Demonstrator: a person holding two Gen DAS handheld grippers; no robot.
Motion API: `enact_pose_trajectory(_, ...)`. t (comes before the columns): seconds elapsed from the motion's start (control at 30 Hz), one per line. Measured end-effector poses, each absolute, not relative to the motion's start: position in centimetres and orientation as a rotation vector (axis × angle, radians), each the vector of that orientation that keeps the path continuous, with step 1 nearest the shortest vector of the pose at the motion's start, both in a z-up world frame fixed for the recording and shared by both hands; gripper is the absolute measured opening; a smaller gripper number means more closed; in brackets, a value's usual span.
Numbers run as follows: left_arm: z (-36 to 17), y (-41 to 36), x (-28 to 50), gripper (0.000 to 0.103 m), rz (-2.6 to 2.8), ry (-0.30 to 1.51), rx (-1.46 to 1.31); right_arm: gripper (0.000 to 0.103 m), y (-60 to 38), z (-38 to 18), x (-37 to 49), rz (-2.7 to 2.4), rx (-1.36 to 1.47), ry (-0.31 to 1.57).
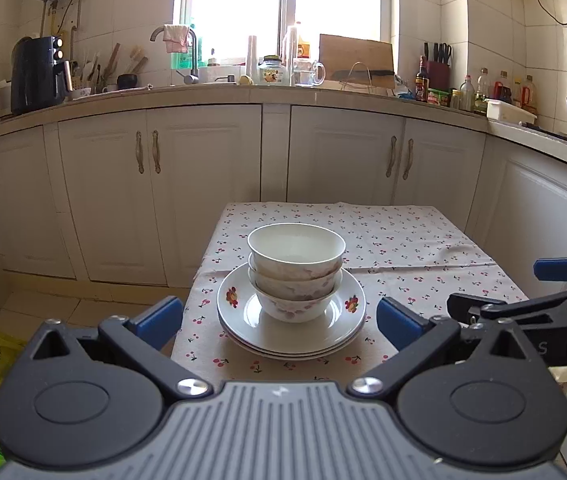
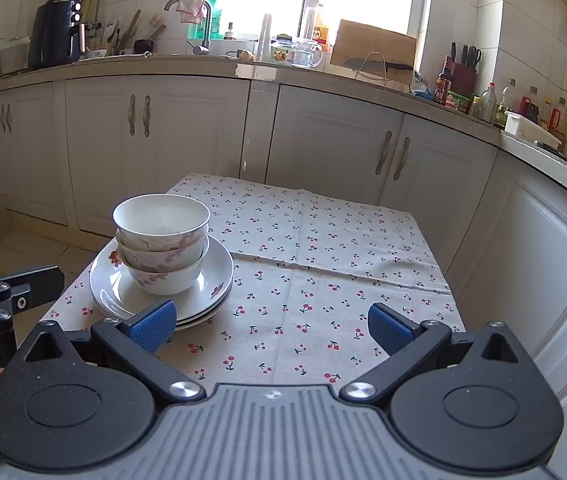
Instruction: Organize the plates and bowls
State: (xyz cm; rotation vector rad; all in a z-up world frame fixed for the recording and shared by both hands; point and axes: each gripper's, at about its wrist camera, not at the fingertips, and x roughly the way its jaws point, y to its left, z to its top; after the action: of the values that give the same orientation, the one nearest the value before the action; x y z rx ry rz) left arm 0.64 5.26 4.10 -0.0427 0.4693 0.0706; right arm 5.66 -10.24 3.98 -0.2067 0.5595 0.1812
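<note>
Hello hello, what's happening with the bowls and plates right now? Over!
Left tool open, empty. Right tool open, empty. Three bowls nested on the stacked plates, on the cherry tablecloth. Nothing in the way.

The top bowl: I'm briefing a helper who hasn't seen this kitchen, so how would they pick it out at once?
Find the small table with the cherry-print cloth in front of the white cabinets. Near its left edge sits a stack of plates carrying three nested bowls. The top bowl is the highest one, the only bowl whose plain white inside shows; the two beneath show only their pink-flowered outsides.
</note>
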Motion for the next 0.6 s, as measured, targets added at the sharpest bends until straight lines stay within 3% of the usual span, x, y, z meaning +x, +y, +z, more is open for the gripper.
enact_pose_trajectory(0.6, 4.21, 5.20, 0.47, 0.102, 0.043, 0.467, -0.085, 0.103, -10.17, 4.51, 4.74, 0.160, -0.205, 0.521)
